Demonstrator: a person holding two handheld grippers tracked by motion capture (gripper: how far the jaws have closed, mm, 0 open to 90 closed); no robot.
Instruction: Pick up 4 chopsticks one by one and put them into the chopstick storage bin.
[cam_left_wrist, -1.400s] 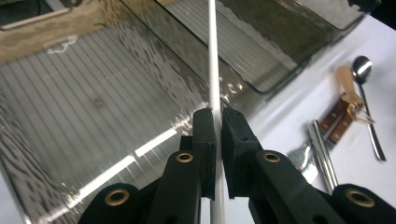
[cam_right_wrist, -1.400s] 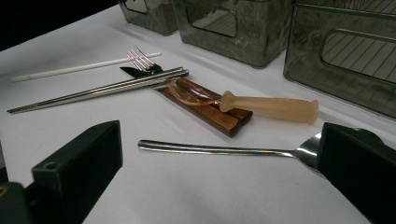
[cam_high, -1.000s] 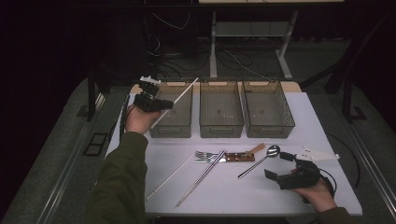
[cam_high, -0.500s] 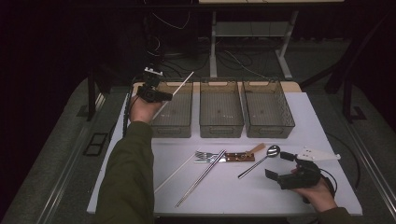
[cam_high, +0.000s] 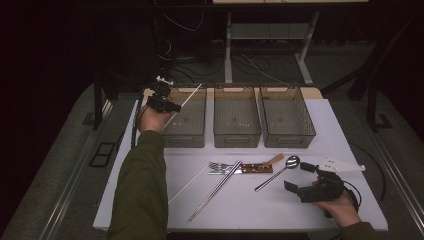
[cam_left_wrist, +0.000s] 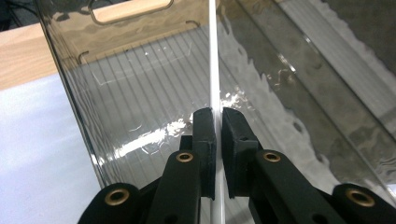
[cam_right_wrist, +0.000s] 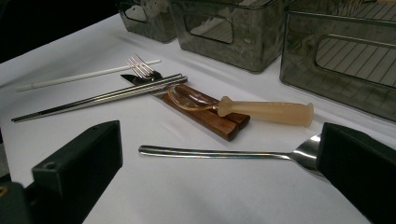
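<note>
Over the leftmost bin | our left gripper clamps a white chopstick | right gripper, jaws apart, beside the spoon.

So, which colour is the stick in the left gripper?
White. The stick shows best in the left gripper view, clamped by the left gripper.

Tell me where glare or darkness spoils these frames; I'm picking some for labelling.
High view: dim, surroundings nearly black, table readable. Left gripper view: bright glare streaks on the clear bin wall behind the white chopstick. Right gripper view: well lit, its near jaws soft, metal spoon sharp.
</note>
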